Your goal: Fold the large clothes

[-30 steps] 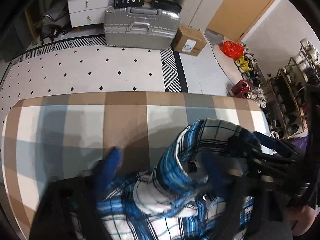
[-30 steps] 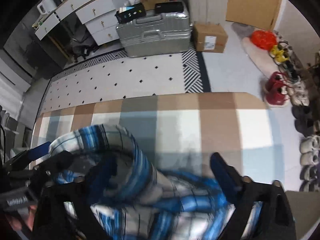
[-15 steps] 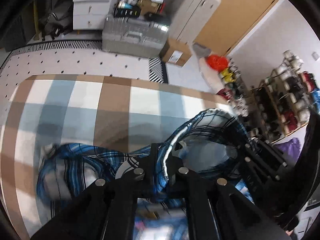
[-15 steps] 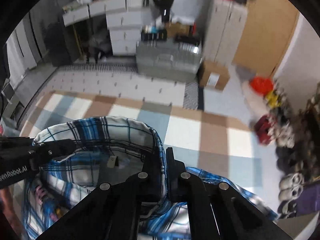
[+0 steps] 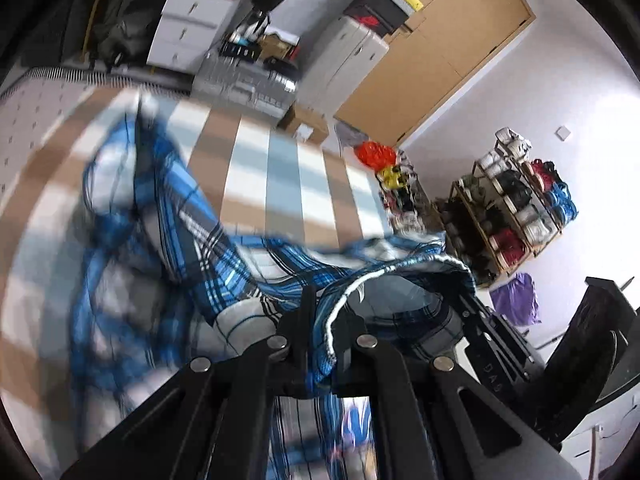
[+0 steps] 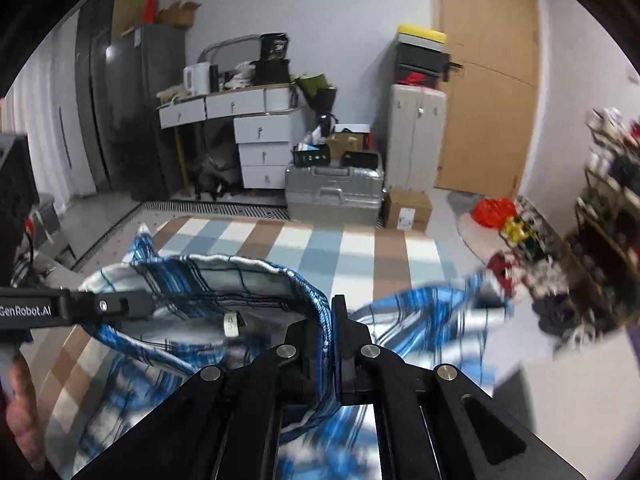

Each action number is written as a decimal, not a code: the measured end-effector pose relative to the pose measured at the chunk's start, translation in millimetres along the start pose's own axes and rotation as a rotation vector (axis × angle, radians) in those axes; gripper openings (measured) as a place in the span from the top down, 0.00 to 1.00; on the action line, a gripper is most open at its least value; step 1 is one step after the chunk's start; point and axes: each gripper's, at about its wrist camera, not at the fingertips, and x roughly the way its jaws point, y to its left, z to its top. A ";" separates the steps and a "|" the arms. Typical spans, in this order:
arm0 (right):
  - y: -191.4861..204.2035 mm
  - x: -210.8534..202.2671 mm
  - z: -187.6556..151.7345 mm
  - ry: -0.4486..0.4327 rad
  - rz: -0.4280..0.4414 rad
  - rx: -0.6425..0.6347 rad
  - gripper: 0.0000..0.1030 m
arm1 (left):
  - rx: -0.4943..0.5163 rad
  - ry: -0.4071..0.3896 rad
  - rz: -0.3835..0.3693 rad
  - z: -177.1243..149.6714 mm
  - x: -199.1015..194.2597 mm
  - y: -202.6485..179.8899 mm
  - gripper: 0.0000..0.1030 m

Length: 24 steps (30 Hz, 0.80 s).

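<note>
The blue plaid garment now hangs off the checked brown-and-blue cloth that covers the surface below, lifted by its elastic waistband. A second ago it lay bunched on that cloth with both sets of jaws spread above it; since then both have closed on the fabric and the hands have risen, so the room beyond now fills the upper half of each view.

The left hand-held gripper is clenched on the white-edged band at 6 o'clock in its own view, and the band runs off to 3 o'clock, where the other tool holds it. The right hand-held gripper is clamped on the band at 6 o'clock in its view, and the loop of the waist opens towards 9 o'clock, where the left tool's black arm pinches the far side. The legs trail down blurred, one towards 10 o'clock in the left view.

With the waist spread between two grips and the cloth airborne, the pick-up looks done. My reading is that the next need is to shake or lay it flat on the checked surface before any fold can begin.
</note>
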 end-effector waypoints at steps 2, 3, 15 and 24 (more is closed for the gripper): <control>-0.9 -4.5 -24.5 0.021 -0.006 0.035 0.97 | -0.012 0.007 -0.005 -17.4 1.9 5.5 0.99; -2.2 -5.6 -37.2 0.026 -0.013 0.059 0.97 | -0.026 0.021 -0.009 -26.6 5.5 9.6 0.99; -13.6 6.1 -118.4 0.173 -0.003 0.211 0.96 | -0.122 0.067 -0.008 -73.3 25.7 33.0 0.99; -28.8 5.7 -133.1 0.308 0.077 0.262 0.63 | 0.032 0.181 0.068 -75.4 16.6 23.8 0.96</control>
